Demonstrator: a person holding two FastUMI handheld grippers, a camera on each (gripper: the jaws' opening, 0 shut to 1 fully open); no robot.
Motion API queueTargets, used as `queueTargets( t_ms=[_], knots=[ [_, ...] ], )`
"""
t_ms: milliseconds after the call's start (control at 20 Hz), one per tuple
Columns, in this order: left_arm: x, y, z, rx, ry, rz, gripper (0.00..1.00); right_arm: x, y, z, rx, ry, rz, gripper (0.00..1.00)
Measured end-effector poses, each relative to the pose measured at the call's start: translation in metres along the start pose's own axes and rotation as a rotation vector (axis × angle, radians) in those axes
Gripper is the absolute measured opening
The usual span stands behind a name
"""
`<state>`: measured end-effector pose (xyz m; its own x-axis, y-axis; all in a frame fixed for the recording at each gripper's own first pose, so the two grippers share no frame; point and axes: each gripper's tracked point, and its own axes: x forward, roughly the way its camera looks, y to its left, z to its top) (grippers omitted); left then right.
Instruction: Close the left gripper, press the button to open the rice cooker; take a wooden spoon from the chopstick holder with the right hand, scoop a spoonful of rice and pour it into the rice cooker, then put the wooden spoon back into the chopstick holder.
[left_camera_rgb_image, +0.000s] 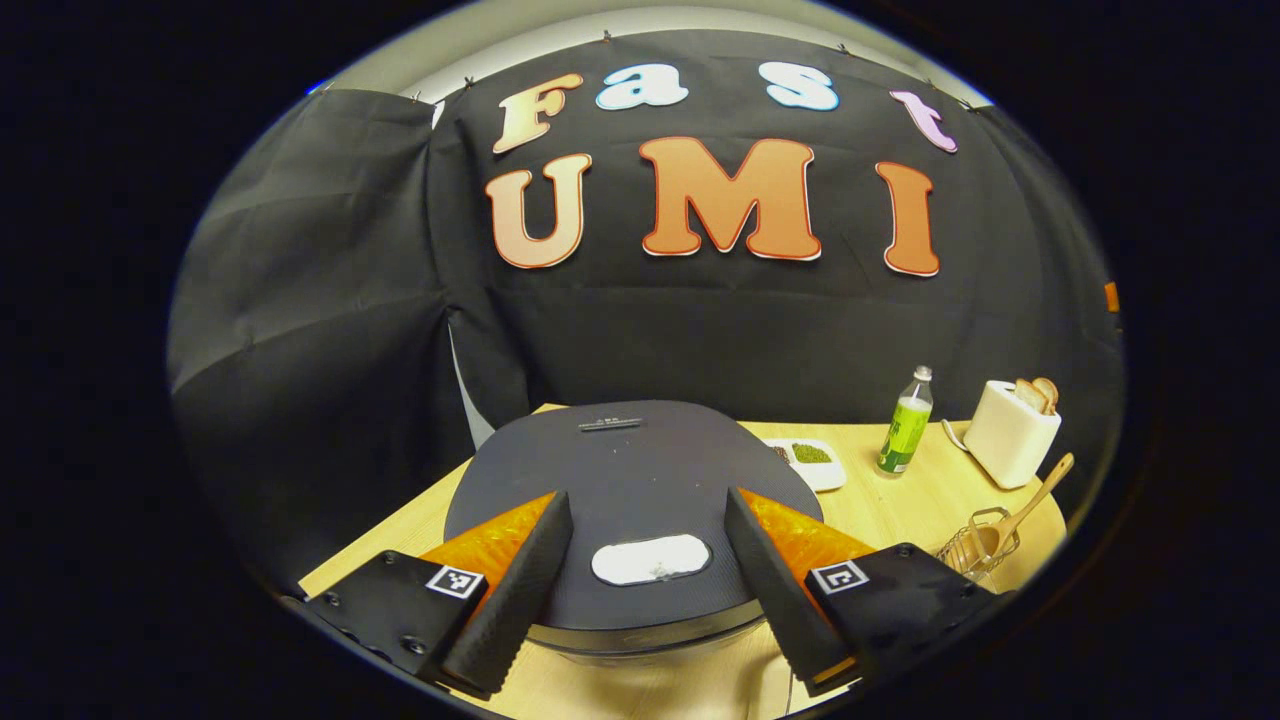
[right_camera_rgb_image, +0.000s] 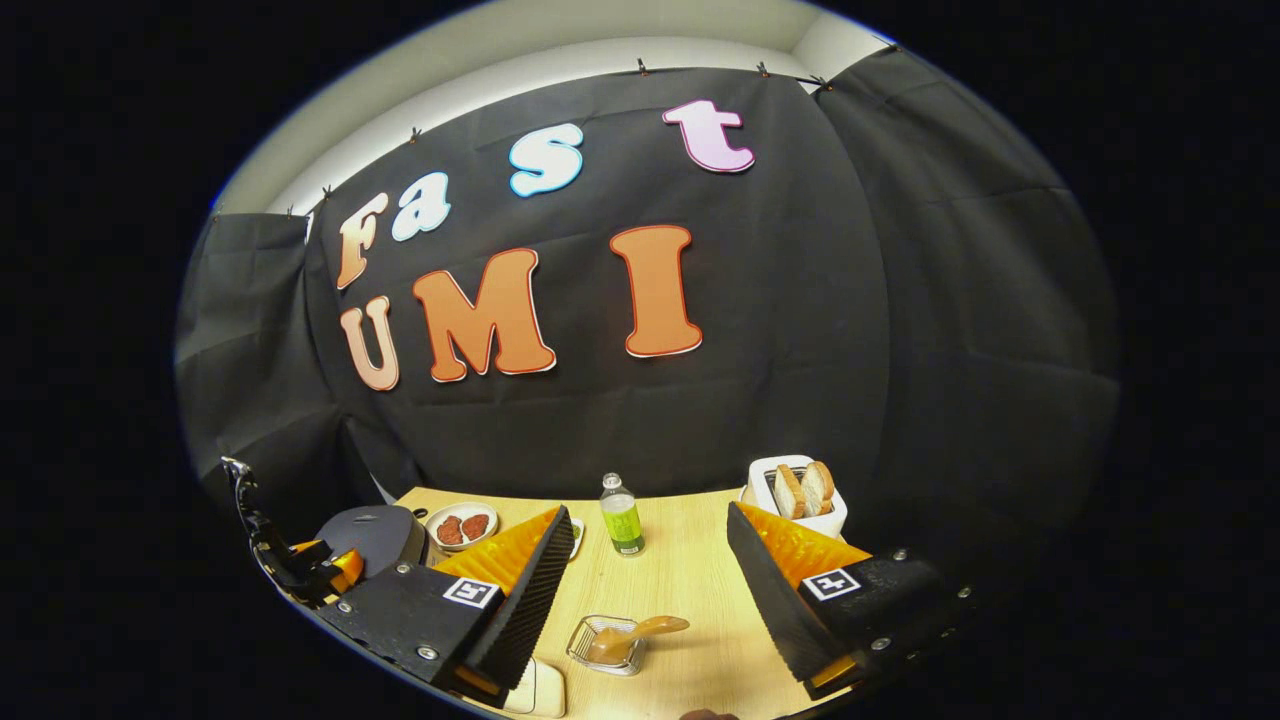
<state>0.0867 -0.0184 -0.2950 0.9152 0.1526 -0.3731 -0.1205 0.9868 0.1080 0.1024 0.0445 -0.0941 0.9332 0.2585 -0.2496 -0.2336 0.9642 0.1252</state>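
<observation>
Left claw (left_camera_rgb_image: 648, 575): standing wide open, holding nothing, hanging over the closed lid of the rice cooker (left_camera_rgb_image: 630, 480), its fingers flanking the pale button (left_camera_rgb_image: 651, 559).
Right claw (right_camera_rgb_image: 648, 590): also gaping open and empty, hovering above the worktop (right_camera_rgb_image: 690, 570).
Wooden spoon (right_camera_rgb_image: 640, 632): lying tilted in the wire chopstick holder (right_camera_rgb_image: 600, 645), below and between the right claw's fingers.
Rice cooker: sitting at the worktop's left end.
Behind: a green bottle (right_camera_rgb_image: 622, 517) and a toaster (right_camera_rgb_image: 797, 495) holding bread are standing.

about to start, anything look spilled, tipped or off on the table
Nothing stands out. The rice cooker is shut, the bottle upright, bread sits in the toaster, and the wooden spoon rests in the chopstick holder. No spills visible.
</observation>
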Motion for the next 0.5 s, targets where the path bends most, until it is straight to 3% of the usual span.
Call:
queueTargets(
  t_ms=[500],
  knots=[
    [-0.003, 0.0, -0.006, -0.042, -0.057, 0.028, 1.0, 0.001, 0.009, -0.012, -0.035, 0.027, 0.009, 0.94]
  ],
)
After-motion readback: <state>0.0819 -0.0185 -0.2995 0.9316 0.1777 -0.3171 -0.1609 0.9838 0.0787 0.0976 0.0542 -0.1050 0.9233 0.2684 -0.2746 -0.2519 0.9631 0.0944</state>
